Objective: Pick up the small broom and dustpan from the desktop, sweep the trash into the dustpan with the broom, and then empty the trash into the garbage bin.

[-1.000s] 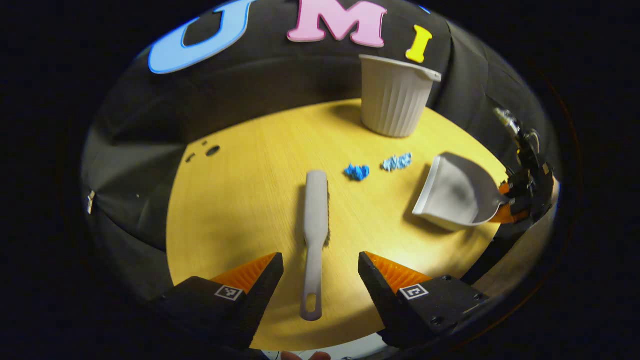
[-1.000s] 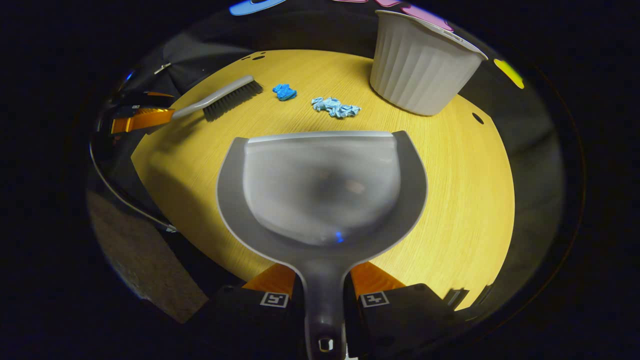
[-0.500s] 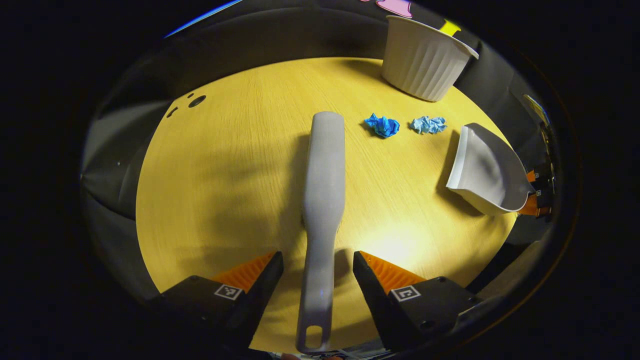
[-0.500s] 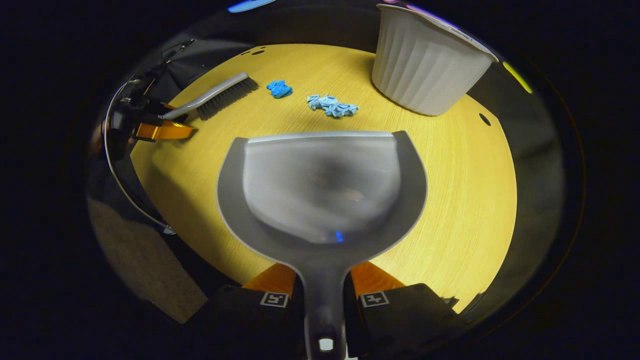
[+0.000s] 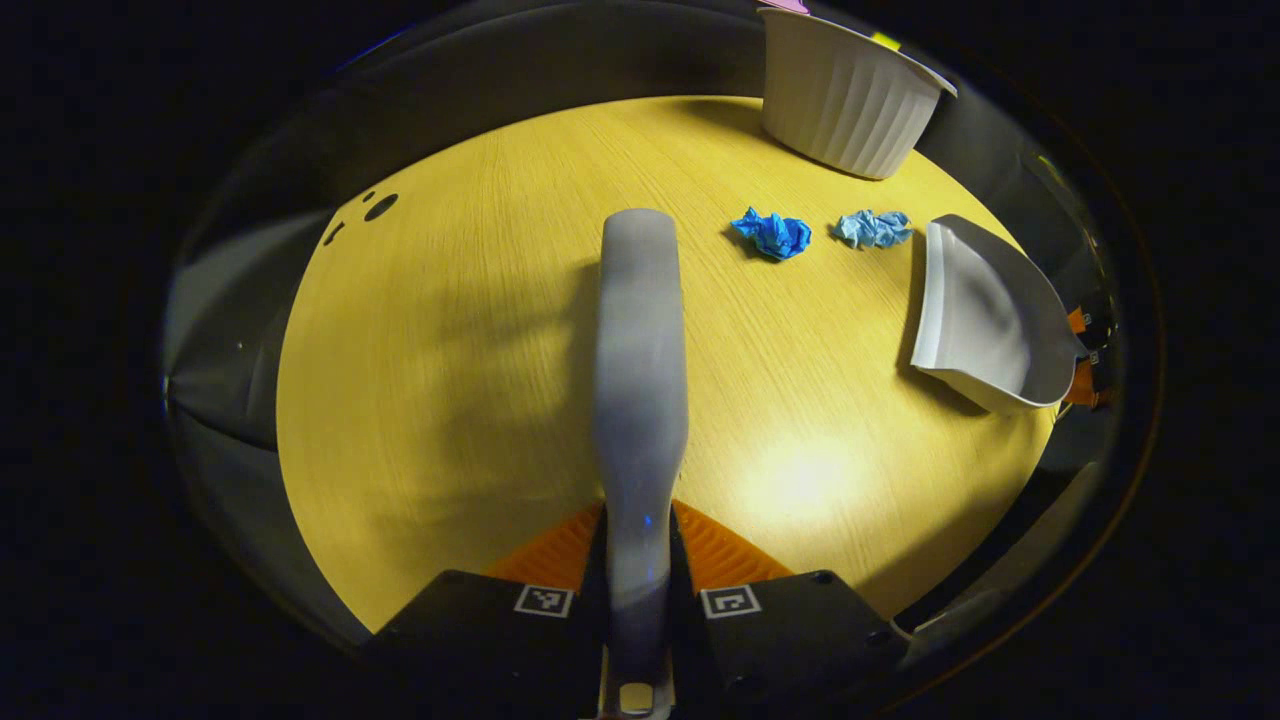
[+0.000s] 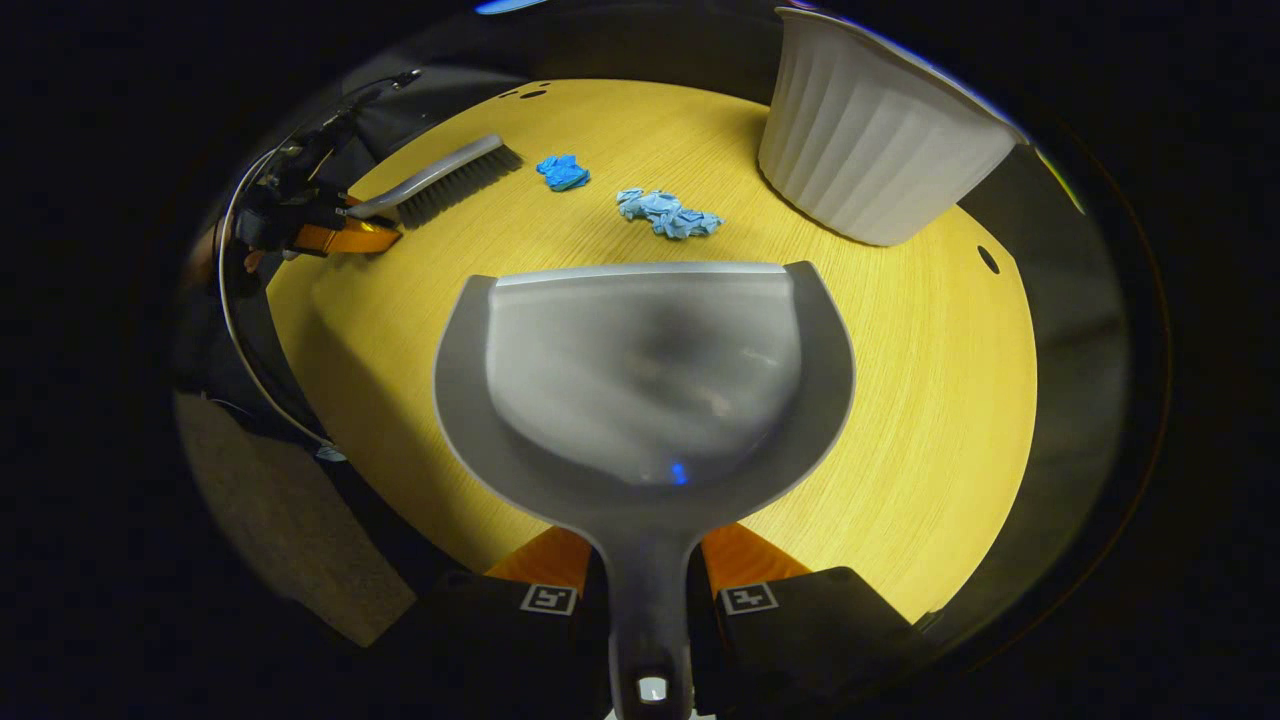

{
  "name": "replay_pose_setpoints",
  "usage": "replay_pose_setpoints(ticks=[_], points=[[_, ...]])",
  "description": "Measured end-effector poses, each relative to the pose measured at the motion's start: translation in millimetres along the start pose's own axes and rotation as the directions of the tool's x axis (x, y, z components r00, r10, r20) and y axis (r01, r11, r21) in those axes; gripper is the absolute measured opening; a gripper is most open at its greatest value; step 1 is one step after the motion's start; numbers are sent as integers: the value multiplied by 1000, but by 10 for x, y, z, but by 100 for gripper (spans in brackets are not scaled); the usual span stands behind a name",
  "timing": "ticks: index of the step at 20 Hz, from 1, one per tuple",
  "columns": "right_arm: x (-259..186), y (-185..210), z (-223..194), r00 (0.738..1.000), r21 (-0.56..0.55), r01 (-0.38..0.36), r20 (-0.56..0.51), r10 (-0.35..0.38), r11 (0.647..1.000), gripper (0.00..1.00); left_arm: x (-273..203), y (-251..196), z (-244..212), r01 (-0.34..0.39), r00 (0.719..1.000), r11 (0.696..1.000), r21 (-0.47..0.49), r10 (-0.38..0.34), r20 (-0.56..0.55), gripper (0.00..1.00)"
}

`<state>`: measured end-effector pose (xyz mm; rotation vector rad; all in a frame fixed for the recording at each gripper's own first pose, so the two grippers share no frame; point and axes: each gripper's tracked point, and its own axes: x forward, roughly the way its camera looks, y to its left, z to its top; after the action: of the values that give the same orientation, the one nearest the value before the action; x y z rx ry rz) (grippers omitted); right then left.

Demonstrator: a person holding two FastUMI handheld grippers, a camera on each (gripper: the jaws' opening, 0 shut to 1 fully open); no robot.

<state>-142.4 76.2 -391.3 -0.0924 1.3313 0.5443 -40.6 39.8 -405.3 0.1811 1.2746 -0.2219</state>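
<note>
Yellow tabletop (image 5: 480, 330) | left hand-held gripper (image 5: 637, 560) clamps broom (image 5: 640, 350) | right hand-held gripper (image 6: 645, 575) clamps dustpan (image 6: 640, 380)

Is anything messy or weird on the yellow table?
Just two crumpled scraps lie loose on the yellow wooden table: a dark blue paper wad and a pale blue paper wad. The white ribbed bin stands upright. Nothing else looks odd.

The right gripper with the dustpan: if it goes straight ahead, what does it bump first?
Probably the pale blue paper wad. The right gripper holds the dustpan, whose front edge faces that wad. The white bin stands farther back and to the right. Depth is hard to judge.
</note>
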Motion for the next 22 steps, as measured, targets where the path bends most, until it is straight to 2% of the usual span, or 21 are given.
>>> replay_pose_setpoints(ticks=[2, 5, 7, 9, 10, 13, 18, 22], points=[[-4, -3, -5, 1000, -4, -6, -8, 6, 1000, 37, 3, -1, 168, -13, 1000, 999, 40, 12, 24, 28], [-2, -22, -10, 999, -9, -23, -26, 22, 1000, 37, 47, 75, 500, -58, 997, 990, 126, 51, 62, 30], [2, -39, -7, 999, -17, -24, -31, 23, 1000, 37, 118, 5, 711, -52, 996, 987, 152, 41, 79, 27], [15, -48, -9, 999, -21, -21, -35, 21, 1000, 37, 170, -89, 848, -43, 996, 979, 199, 26, 87, 30], [14, -54, -5, 999, -24, -20, -36, 19, 999, 37, 196, -184, 930, -26, 996, 972, 232, 5, 90, 29], [37, -57, -7, 999, -43, -21, -35, 20, 999, 37, 238, -658, 1091, 83, 989, 938, 337, -118, 87, 30], [73, -40, 48, 999, -44, -24, -28, 23, 999, 37, 146, -1241, 1022, 227, 964, 899, 374, -263, 47, 32], [90, -44, 44, 1000, -43, -24, -8, 24, 999, 37, -8, -1700, 920, 329, 930, 858, 394, -367, 22, 30]])
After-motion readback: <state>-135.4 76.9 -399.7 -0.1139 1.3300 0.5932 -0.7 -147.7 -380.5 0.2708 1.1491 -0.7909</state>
